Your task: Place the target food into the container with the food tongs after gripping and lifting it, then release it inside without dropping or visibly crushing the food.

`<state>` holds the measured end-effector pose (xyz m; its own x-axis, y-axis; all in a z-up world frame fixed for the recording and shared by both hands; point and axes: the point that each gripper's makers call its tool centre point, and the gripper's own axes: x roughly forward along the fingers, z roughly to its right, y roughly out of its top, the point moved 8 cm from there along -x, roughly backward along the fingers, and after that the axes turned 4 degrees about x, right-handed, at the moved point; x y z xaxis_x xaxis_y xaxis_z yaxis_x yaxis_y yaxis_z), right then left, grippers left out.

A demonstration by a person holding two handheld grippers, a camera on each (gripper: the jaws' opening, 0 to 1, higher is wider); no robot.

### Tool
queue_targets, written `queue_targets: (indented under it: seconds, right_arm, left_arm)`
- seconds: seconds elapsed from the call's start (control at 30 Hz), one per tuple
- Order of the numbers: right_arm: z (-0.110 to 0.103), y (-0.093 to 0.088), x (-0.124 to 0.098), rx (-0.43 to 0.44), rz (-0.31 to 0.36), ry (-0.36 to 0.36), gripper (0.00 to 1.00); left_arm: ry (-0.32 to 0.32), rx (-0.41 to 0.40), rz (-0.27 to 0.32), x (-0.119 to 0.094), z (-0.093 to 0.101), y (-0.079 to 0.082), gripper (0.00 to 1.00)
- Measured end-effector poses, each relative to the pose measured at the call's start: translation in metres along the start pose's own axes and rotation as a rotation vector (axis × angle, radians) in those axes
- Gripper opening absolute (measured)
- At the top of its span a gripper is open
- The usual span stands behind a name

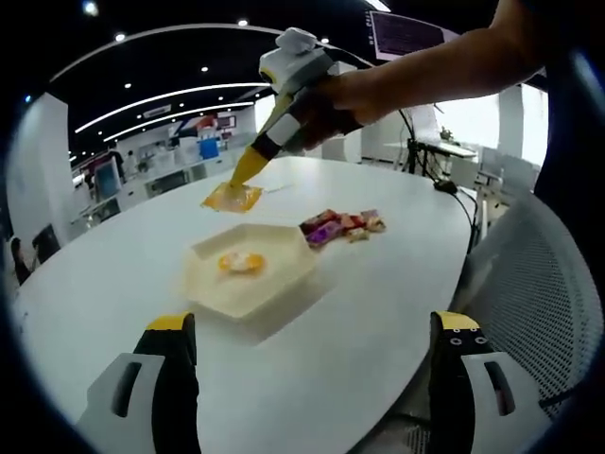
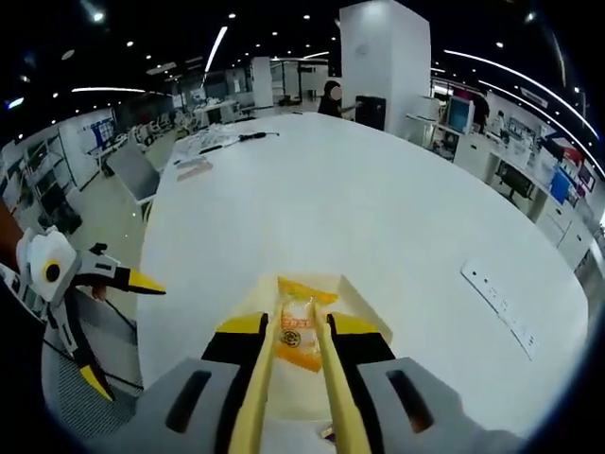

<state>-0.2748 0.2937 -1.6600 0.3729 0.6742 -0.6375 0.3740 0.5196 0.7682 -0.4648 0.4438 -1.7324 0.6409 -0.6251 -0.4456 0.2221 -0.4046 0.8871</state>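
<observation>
Left gripper view: left gripper (image 1: 312, 355) with jaws spread wide, nothing between them, low over the near edge of the white surface (image 1: 378, 312). Ahead sits the white hexagonal container (image 1: 251, 276), one yellow food item (image 1: 241, 262) already inside. Just right of it, a small heap of wrapped snacks (image 1: 342, 226). Farther in, the right gripper (image 1: 244, 180), held by a hand (image 1: 326, 104), has yellow tongs (image 1: 253, 163) on an orange packet (image 1: 232, 197) on the surface.

Right gripper view: tongs pinching that packet (image 2: 298, 336), the target food, outside the container.
</observation>
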Motion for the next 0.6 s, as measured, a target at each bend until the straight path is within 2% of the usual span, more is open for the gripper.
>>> queue_targets:
  seconds: [0.33,0.6]
  right_arm:
    - [0.000,0.004,-0.004,-0.017,0.011,0.001,0.25]
    - [0.000,0.008,-0.015,-0.032,0.032,0.005,0.25]
  left_arm:
    - [0.006,-0.006,0.014,-0.001,-0.001,0.002,1.00]
    - [0.000,-0.002,0.014,-0.001,0.001,0.003,1.00]
